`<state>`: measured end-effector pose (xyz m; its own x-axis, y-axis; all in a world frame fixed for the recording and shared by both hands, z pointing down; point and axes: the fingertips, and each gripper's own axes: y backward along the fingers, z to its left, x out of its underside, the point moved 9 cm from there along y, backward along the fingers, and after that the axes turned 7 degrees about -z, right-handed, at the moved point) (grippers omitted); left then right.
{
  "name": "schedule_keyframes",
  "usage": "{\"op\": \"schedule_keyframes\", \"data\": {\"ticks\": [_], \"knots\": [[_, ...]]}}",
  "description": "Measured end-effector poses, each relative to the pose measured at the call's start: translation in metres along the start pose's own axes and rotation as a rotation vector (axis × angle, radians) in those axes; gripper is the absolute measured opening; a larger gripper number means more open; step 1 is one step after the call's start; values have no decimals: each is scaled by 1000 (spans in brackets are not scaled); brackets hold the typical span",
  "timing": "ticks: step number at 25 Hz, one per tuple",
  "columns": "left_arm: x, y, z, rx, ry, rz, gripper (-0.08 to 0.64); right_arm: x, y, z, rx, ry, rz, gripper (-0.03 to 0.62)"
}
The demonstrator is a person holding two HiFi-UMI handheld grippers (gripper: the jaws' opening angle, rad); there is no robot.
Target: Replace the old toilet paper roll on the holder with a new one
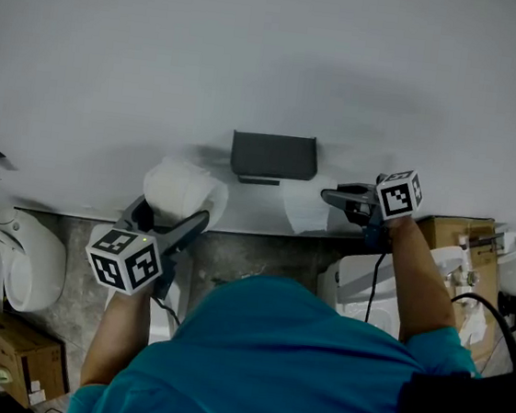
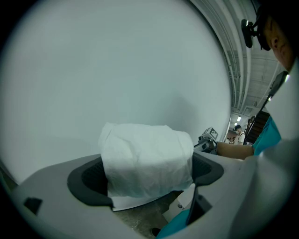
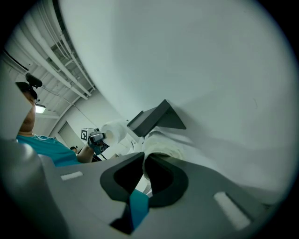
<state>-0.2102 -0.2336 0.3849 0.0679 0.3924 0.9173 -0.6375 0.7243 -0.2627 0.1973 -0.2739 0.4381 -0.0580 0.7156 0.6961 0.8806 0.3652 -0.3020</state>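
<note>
Head view: left gripper clamps the new roll — right gripper pinches paper hanging from the holder beside it.

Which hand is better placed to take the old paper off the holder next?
Right. The right gripper is at the holder, jaws nipped on the old paper hanging below it. The left gripper is off to the side, clamped on the new roll.

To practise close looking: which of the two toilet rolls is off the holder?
The full roll in the left gripper; the other roll hangs under the holder.
</note>
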Motion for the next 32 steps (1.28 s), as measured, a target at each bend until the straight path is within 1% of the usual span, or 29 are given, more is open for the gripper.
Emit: {"op": "schedule_keyframes", "data": {"ticks": [4, 10, 15, 18, 21, 24, 27, 29, 32], "knots": [[0, 1, 1, 3, 3, -3, 531, 0, -17, 1, 18, 12, 24, 21], [2, 1, 1, 13, 9, -2, 531, 0, -27, -3, 63, -2, 7, 31], [2, 0, 0, 20, 12, 0, 531, 1, -36, -5, 167, 12, -16, 58], [1, 1, -1, 24, 13, -4, 531, 5, -41, 0, 265, 37, -40, 81], [0, 1, -2, 27, 14, -6, 531, 10, -45, 7, 391, 117, -67, 103], [-1, 2, -2, 28, 13, -8, 531, 13, -49, 13, 518, 226, -89, 114], [0, 1, -1, 32, 14, -5, 531, 16, -54, 20, 622, 334, -112, 118], [0, 0, -2, 34, 14, -2, 531, 20, -59, 26, 671, 398, -120, 120], [1, 0, -2, 36, 12, -1, 531, 25, -68, 33, 702, 468, -113, 115]]}}
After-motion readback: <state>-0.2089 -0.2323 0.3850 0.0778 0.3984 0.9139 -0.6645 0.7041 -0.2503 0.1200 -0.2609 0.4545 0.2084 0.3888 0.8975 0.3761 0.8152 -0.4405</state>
